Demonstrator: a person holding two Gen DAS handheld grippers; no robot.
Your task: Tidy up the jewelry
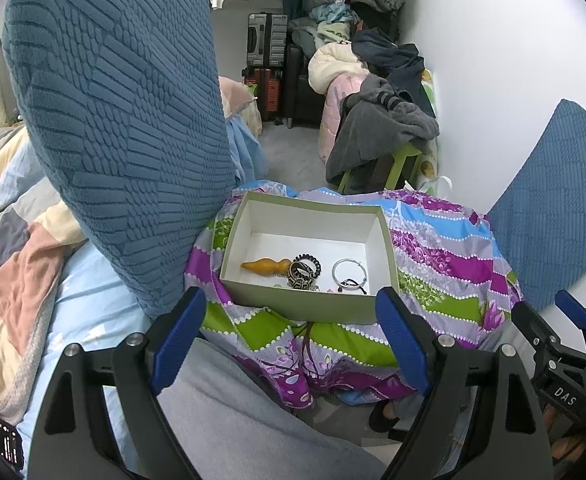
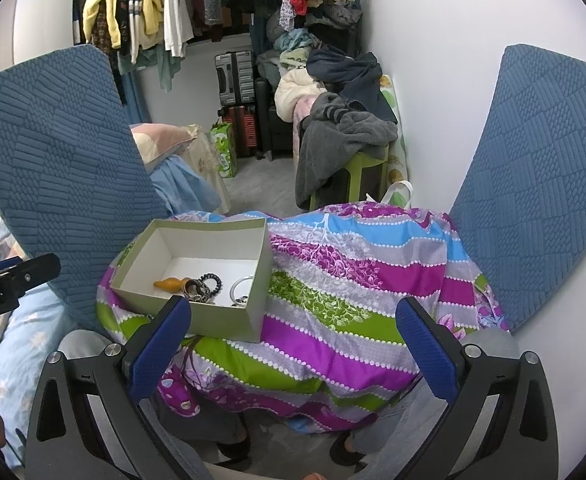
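Note:
An open grey-green box [image 1: 305, 304] with a white inside stands on a colourful striped cloth [image 1: 445, 256]. Inside lie an orange wooden piece [image 1: 265, 266], dark braided bracelets [image 1: 305, 270], a silver bangle [image 1: 349, 272] and a thin black cord bracelet [image 1: 353, 285]. The box also shows in the right wrist view [image 2: 229, 316] at centre left. My left gripper [image 1: 293, 340] is open and empty, held back just short of the box's near wall. My right gripper [image 2: 293, 344] is open and empty, to the right of the box above the cloth [image 2: 353, 280]; it shows in the left view's right edge [image 1: 565, 344].
Blue textured cushions stand at the left [image 1: 121, 120] and against the white wall at the right [image 2: 533, 184]. A patchwork quilt [image 1: 9, 240] lies at the far left. A chair piled with clothes [image 2: 345, 136] and suitcases [image 2: 237, 80] stand behind.

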